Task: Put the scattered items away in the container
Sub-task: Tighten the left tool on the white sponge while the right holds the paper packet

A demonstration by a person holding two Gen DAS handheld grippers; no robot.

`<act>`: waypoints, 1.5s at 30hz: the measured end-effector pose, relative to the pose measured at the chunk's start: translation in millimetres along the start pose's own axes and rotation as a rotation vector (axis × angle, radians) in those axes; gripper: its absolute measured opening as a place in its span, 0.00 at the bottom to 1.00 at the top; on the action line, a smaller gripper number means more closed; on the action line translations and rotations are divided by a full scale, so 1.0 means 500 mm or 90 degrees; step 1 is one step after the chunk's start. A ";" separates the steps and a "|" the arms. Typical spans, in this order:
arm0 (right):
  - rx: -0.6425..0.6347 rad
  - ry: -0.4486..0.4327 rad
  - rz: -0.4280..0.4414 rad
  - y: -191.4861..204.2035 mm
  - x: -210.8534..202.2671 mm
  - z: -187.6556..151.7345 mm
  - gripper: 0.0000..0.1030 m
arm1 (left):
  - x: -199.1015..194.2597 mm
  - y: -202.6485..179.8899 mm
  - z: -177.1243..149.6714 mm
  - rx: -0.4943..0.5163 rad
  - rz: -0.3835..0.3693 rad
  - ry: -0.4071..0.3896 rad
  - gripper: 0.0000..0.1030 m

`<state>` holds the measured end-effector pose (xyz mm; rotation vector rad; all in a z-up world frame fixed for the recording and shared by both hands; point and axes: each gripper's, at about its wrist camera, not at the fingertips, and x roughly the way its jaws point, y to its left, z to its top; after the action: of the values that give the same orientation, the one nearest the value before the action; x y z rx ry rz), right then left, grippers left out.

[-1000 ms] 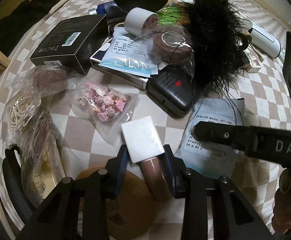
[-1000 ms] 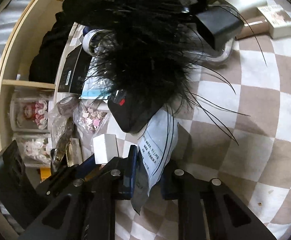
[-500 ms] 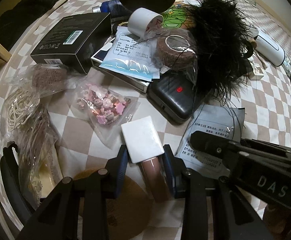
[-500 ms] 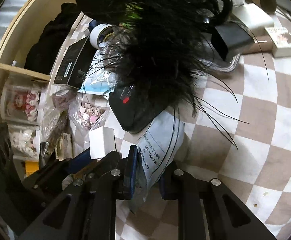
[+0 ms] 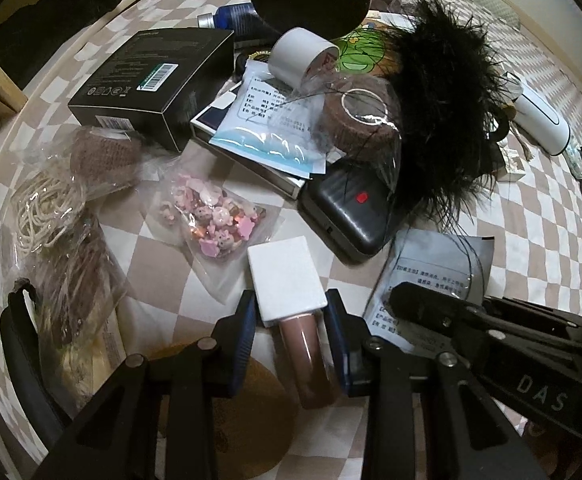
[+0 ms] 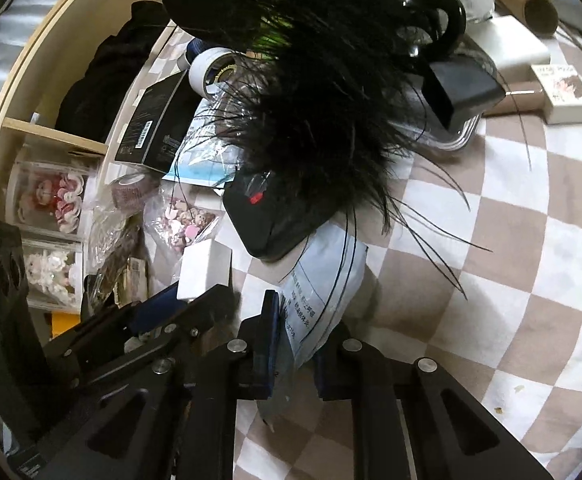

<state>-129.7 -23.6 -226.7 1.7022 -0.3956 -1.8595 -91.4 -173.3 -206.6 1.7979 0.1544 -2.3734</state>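
Letters "DAS" mark right gripper (image 5: 407, 304) beside printed pouch (image 5: 435, 264).

A home craft corner: a checkered cloth (image 5: 531, 248) strewn with a charm bag (image 5: 215, 224), cord bundles (image 5: 43, 208), and a tape roll (image 5: 299, 56).

Held in the left claw (image 5: 291, 324): pink-brown bottle (image 5: 305, 354) with white square cap (image 5: 285, 276), lying flat. Pinched in the right claw (image 6: 293, 346): pale blue printed packet (image 6: 323, 284), tucked under the black case (image 6: 267, 216).
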 end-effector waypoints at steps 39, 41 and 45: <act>0.008 0.016 -0.043 -0.023 -0.027 -0.008 0.10 | 0.027 -0.048 0.013 0.054 0.064 0.034 0.33; 0.005 0.015 -0.046 -0.021 -0.027 -0.008 0.10 | 0.028 -0.047 0.015 0.051 0.072 0.030 0.51; 0.004 0.016 -0.047 -0.021 -0.025 -0.008 0.10 | 0.031 -0.044 0.021 0.040 0.077 0.023 0.53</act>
<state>-127.6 -7.0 -223.2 1.7648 -0.3330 -1.8893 -109.7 -154.5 -218.7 1.8231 -0.0253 -2.2875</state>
